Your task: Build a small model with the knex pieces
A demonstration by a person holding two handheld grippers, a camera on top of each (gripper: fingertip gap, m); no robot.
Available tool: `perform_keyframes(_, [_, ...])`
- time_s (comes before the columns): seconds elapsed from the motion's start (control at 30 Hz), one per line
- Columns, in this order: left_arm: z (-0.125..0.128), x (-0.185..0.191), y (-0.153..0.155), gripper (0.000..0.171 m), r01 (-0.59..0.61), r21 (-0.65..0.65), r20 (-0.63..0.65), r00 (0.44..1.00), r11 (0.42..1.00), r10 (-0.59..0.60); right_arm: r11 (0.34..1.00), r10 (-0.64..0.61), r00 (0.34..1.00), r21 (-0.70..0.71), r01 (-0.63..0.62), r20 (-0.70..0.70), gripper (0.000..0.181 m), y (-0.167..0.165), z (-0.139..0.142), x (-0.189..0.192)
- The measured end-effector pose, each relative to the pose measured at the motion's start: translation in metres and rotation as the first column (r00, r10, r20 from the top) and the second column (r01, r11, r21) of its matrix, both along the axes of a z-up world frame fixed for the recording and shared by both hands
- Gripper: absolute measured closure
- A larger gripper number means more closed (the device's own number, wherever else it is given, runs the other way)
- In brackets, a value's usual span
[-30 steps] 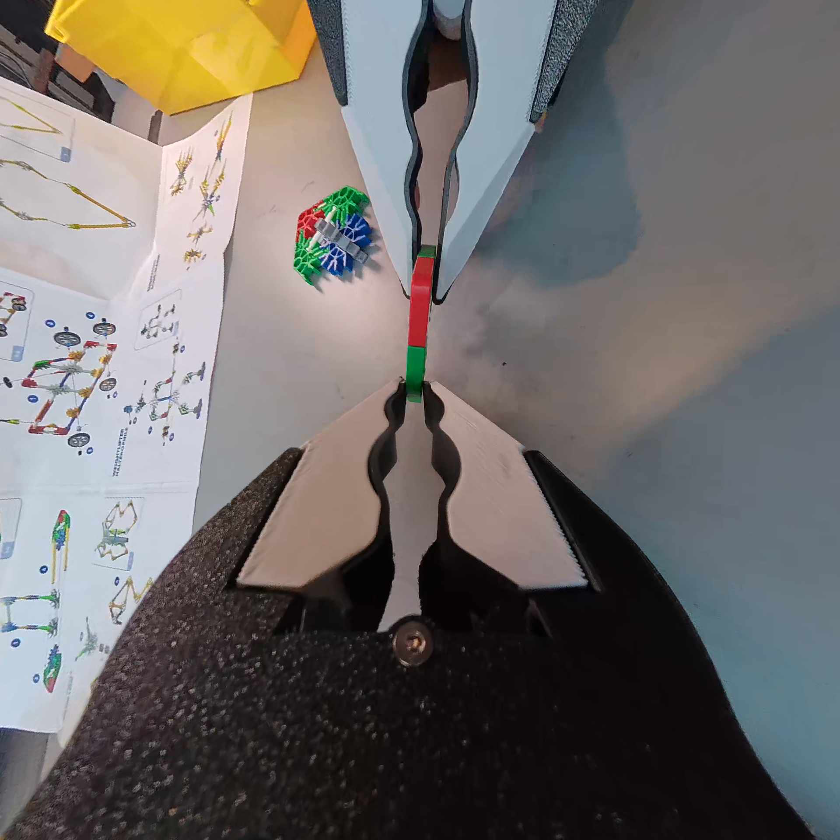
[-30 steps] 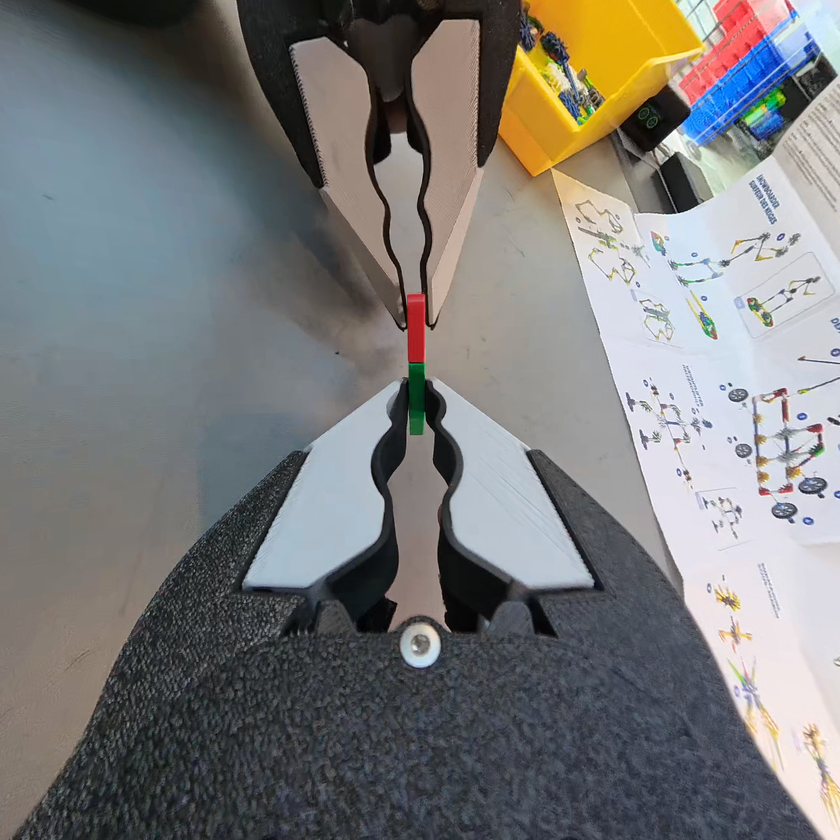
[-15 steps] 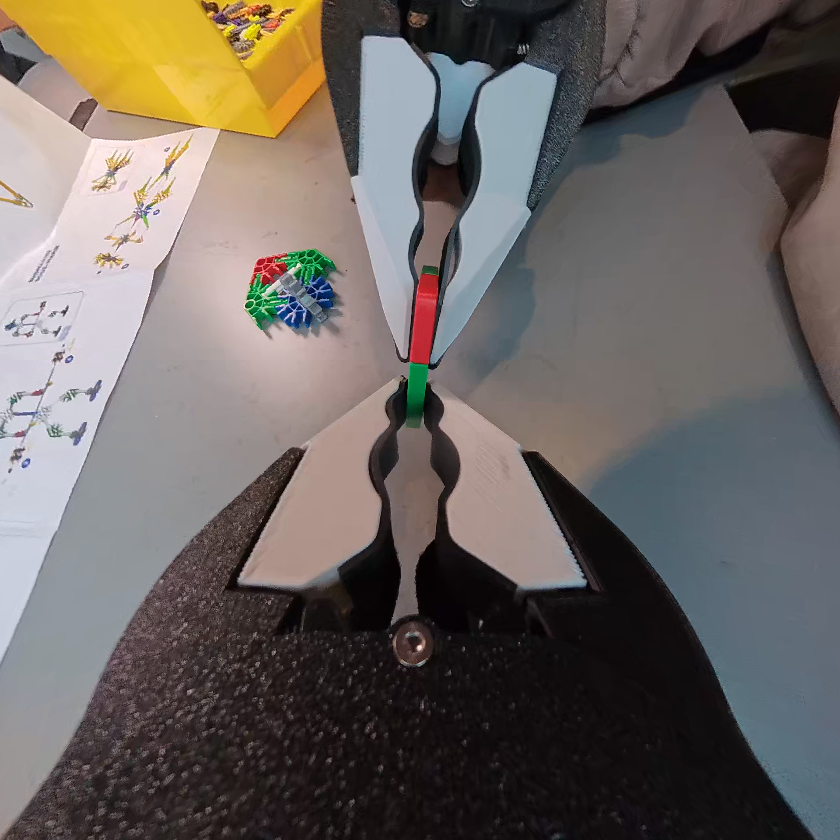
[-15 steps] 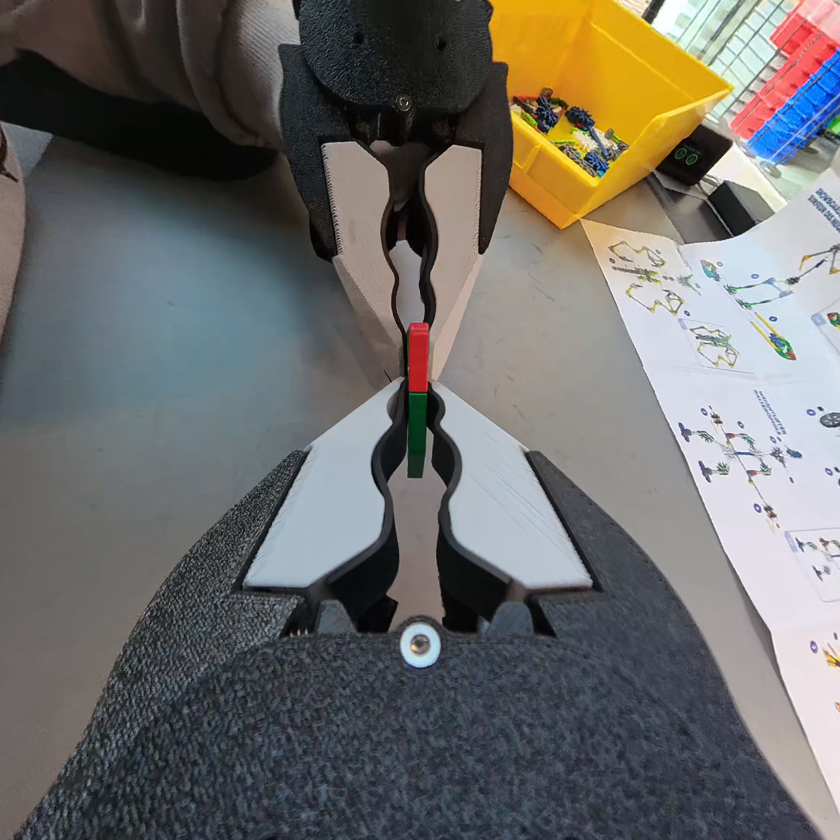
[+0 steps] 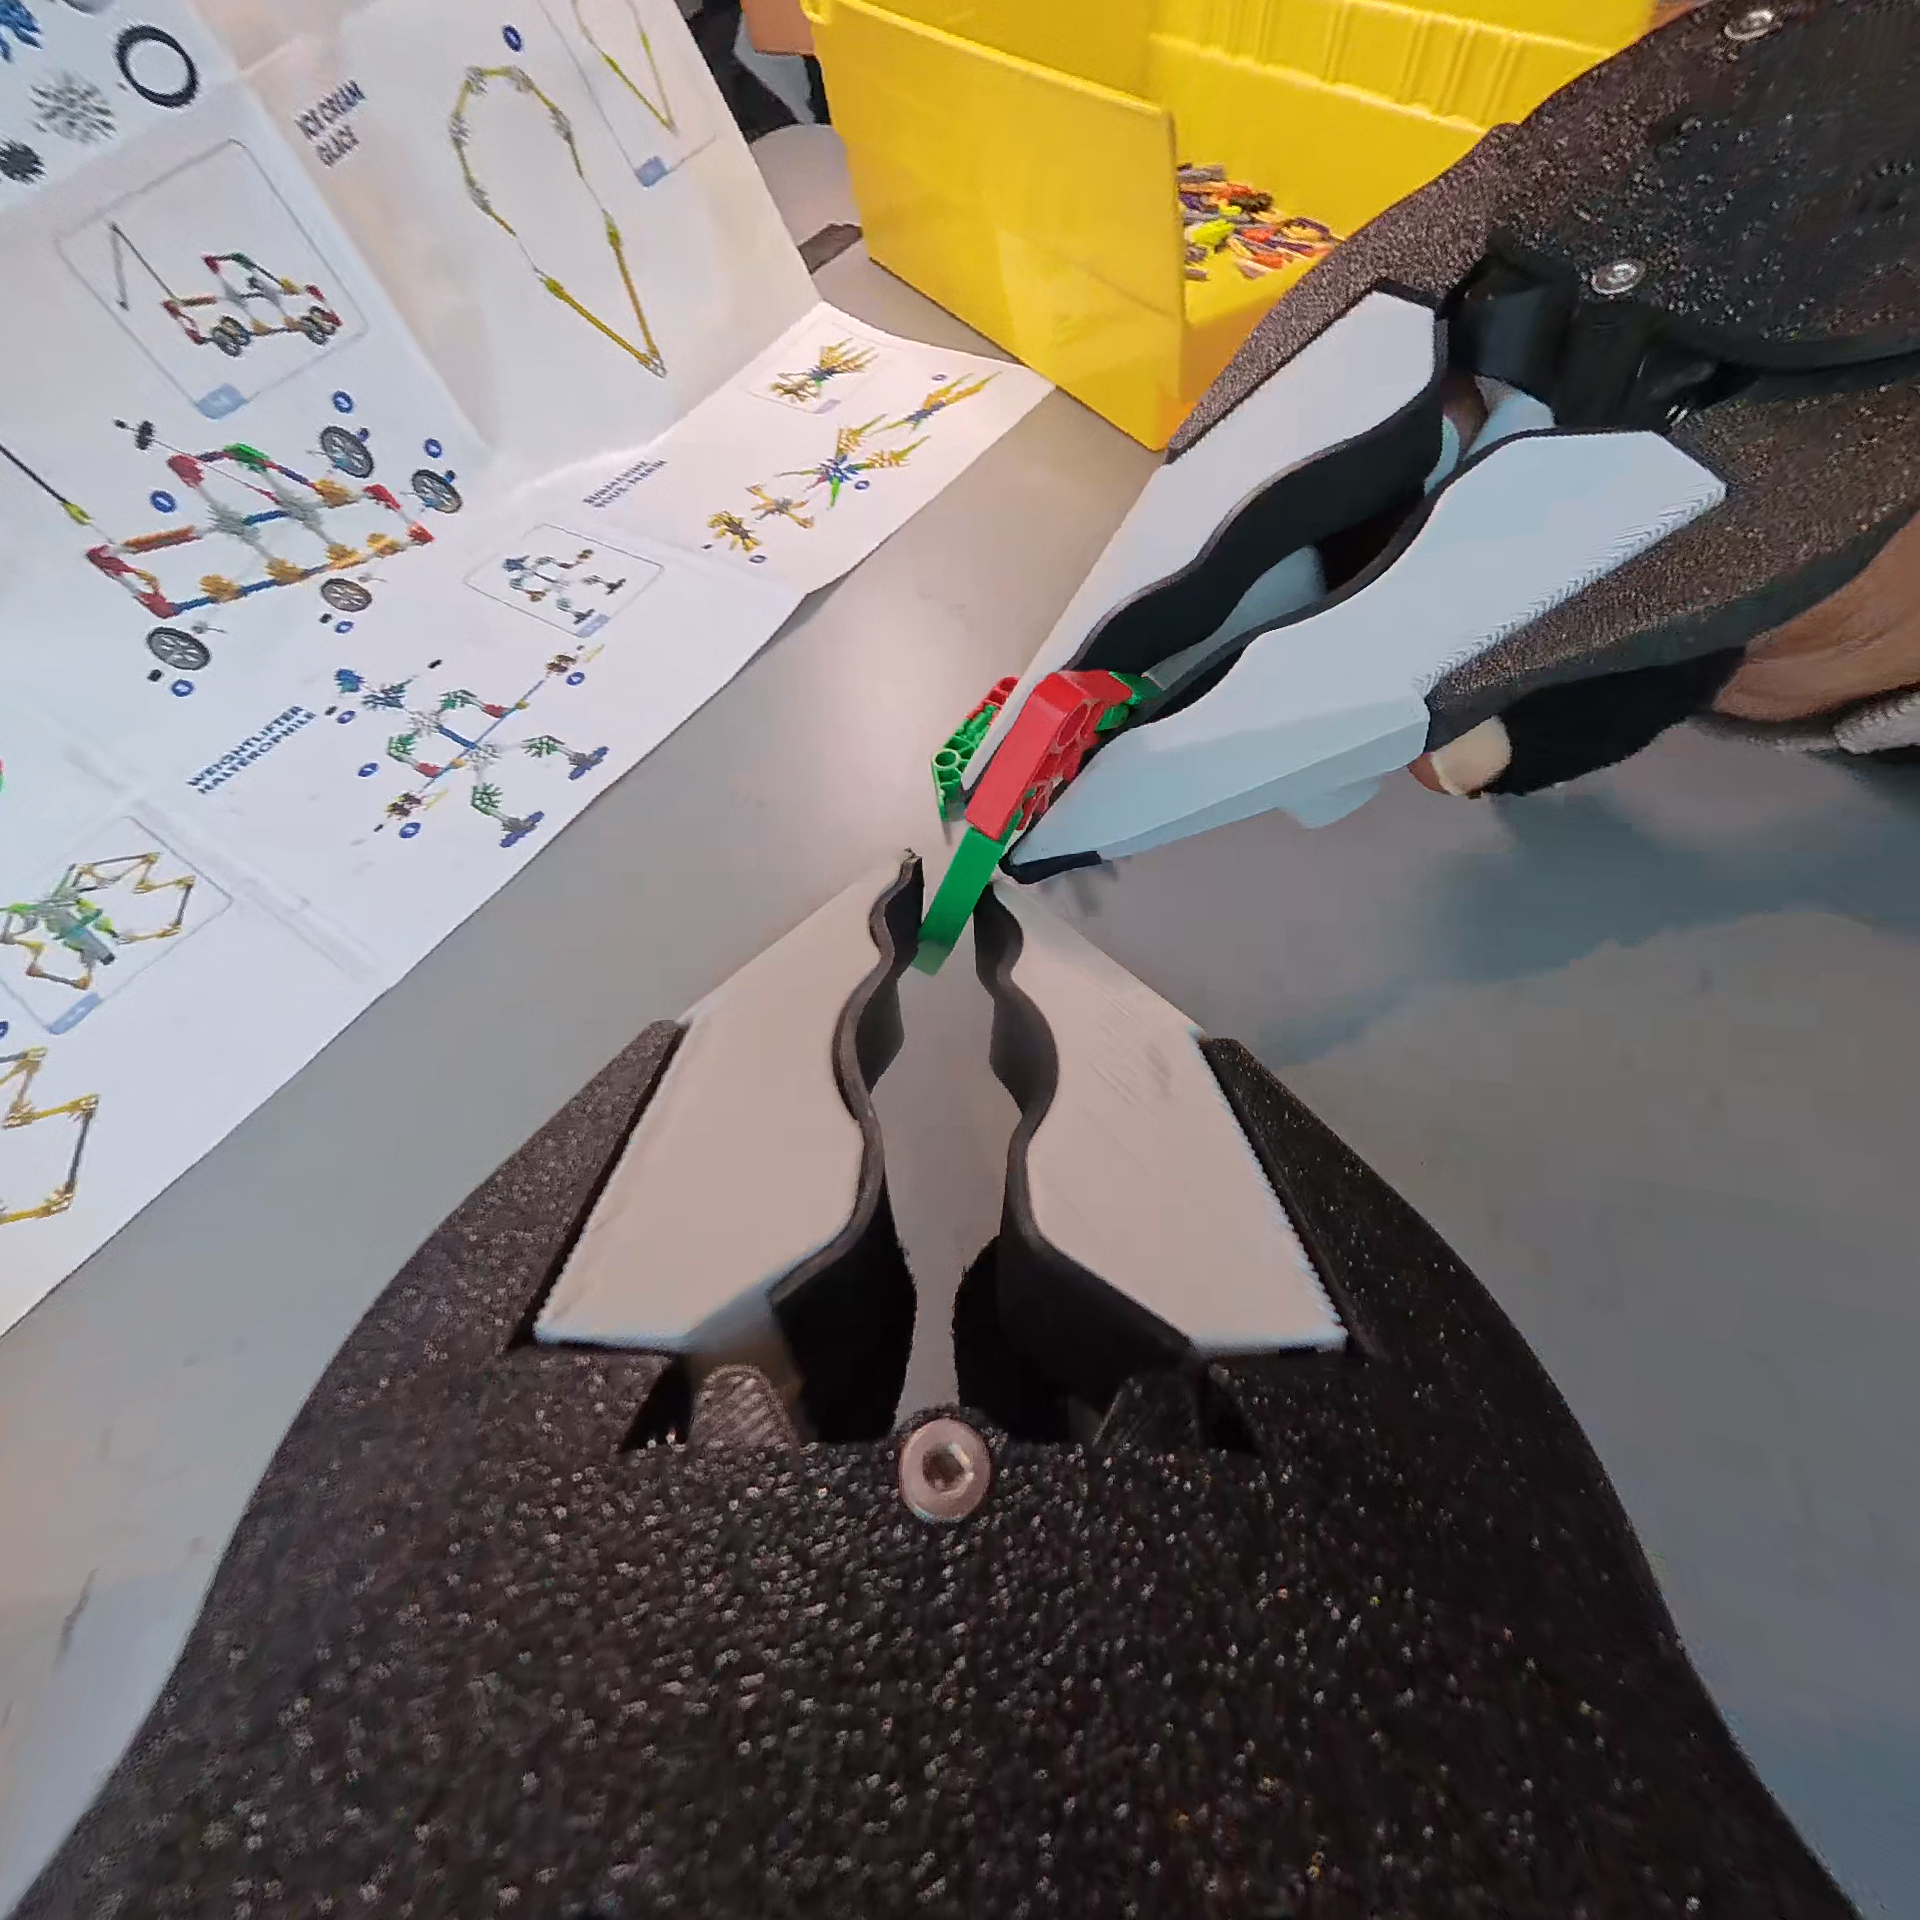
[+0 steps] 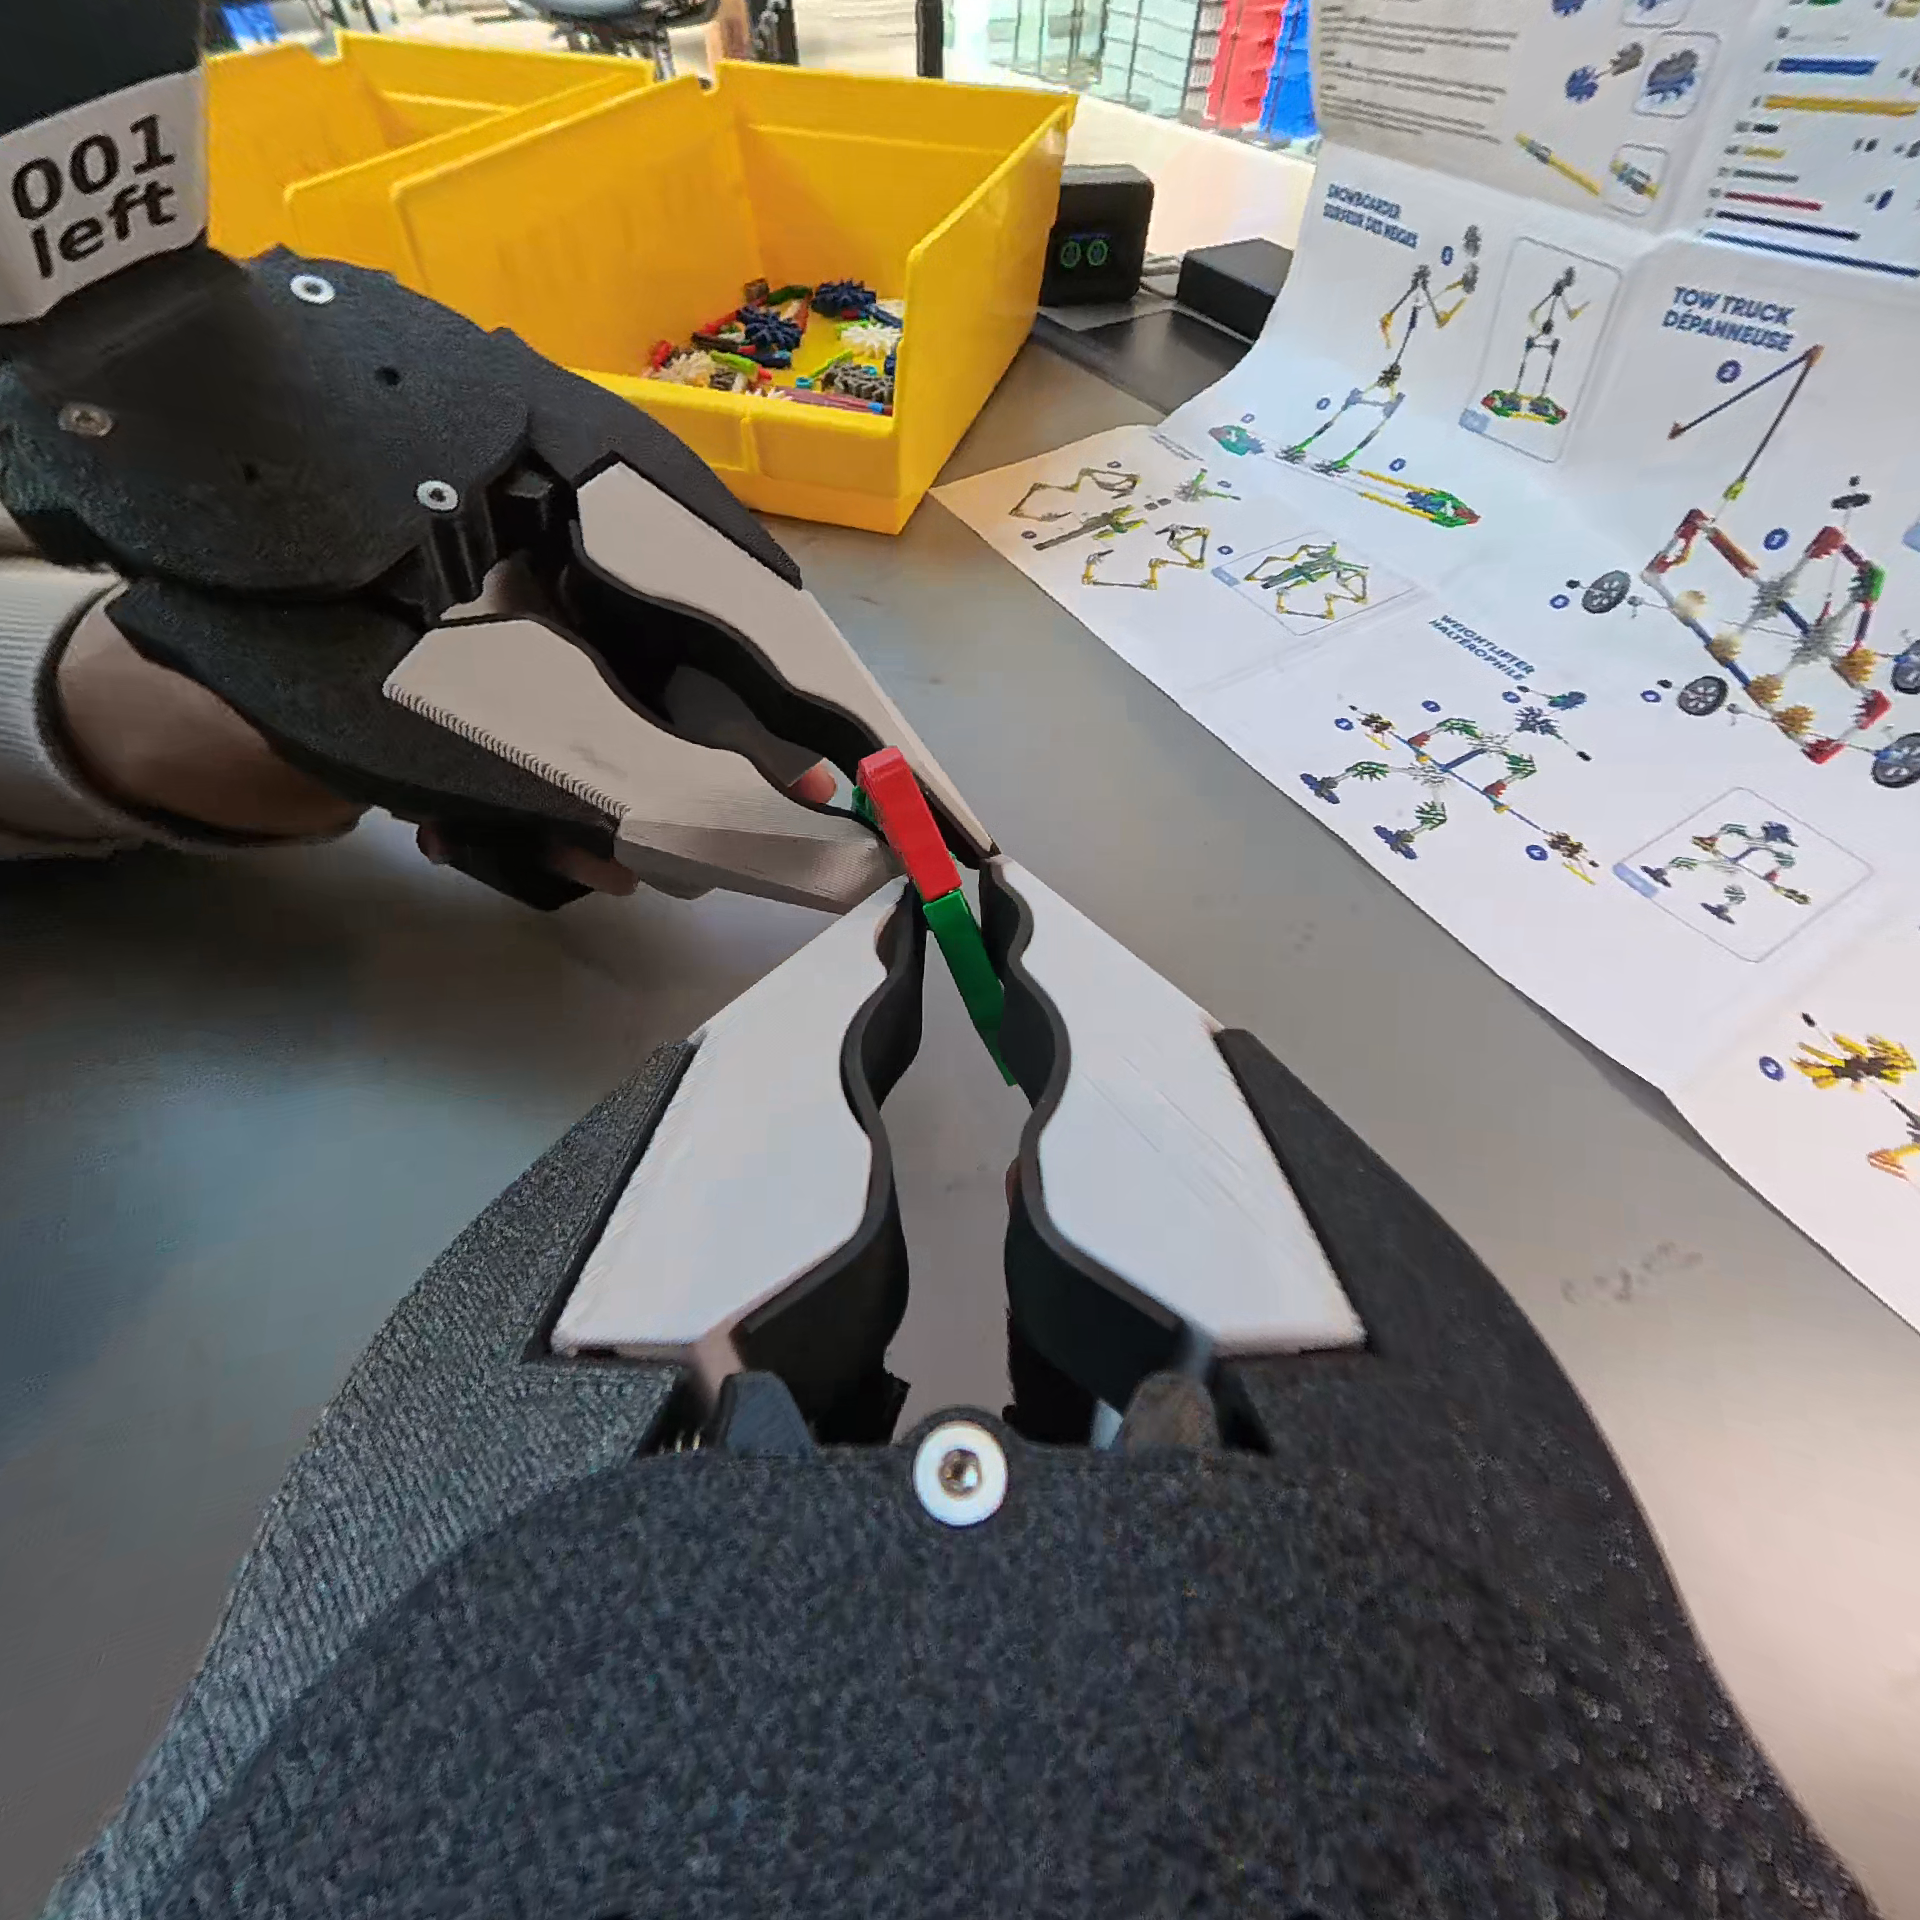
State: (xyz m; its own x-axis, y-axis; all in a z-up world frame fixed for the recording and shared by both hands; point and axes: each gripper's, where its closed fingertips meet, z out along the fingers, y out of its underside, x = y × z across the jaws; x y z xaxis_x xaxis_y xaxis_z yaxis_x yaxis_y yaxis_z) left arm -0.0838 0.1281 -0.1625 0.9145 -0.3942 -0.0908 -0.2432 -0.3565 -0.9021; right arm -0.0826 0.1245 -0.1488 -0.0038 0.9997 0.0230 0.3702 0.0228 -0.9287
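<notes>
Jaws of the left gripper [image 5: 945, 894] and the right gripper [image 6: 951, 894] are both clenched on one red-and-green connector piece [image 5: 1023, 758], each pinching an opposite end. The piece is held tilted just above the bare middle of the grey bench [image 5: 1455, 1039]. An unfolded instruction sheet [image 5: 312, 623] lies along one side. Toward the bench's far edge stands a yellow bin [image 6: 644, 229] holding small mixed-colour parts [image 6: 790, 348].

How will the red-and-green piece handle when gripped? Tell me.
The red-and-green piece looks like stiff plastic, probably light: the left tool and right tool pinch its thin edges. It sits tilted between their tips, so it may twist or slip.
</notes>
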Motion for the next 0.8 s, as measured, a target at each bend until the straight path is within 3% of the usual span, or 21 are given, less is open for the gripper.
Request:
perform_keyframes(0.13, [0.009, -0.003, 0.006, 0.164, -0.068, 0.042, -0.018, 0.998, 0.997, 0.068, 0.999, -0.047, 0.998, -0.015, 0.047, -0.029, 0.174, 0.005, 0.009, -0.002])
perform_keyframes(0.23, [0.010, -0.003, 0.006, 0.164, -0.049, 0.022, 0.024, 0.999, 0.999, 0.048, 0.999, -0.031, 0.999, 0.017, 0.032, -0.036, 0.173, 0.005, 0.010, -0.002])
perform_keyframes(0.4, [0.006, 0.015, -0.014, 0.166, 0.183, -0.088, 0.233, 0.960, 0.979, -0.158, 0.955, 0.274, 0.962, 0.117, -0.272, 0.000, 0.169, -0.012, 0.009, 0.007])
perform_keyframes(0.5, [0.006, 0.029, -0.023, 0.167, 0.261, -0.106, 0.337, 0.917, 0.959, -0.212, 0.932, 0.362, 0.930, 0.019, -0.362, -0.054, 0.168, -0.020, 0.015, 0.013])
perform_keyframes(0.8, [0.016, 0.044, -0.032, 0.167, 0.394, -0.111, 0.610, 0.752, 0.912, -0.251, 0.840, 0.444, 0.882, -0.269, -0.470, -0.156, 0.175, -0.025, 0.022, 0.028])
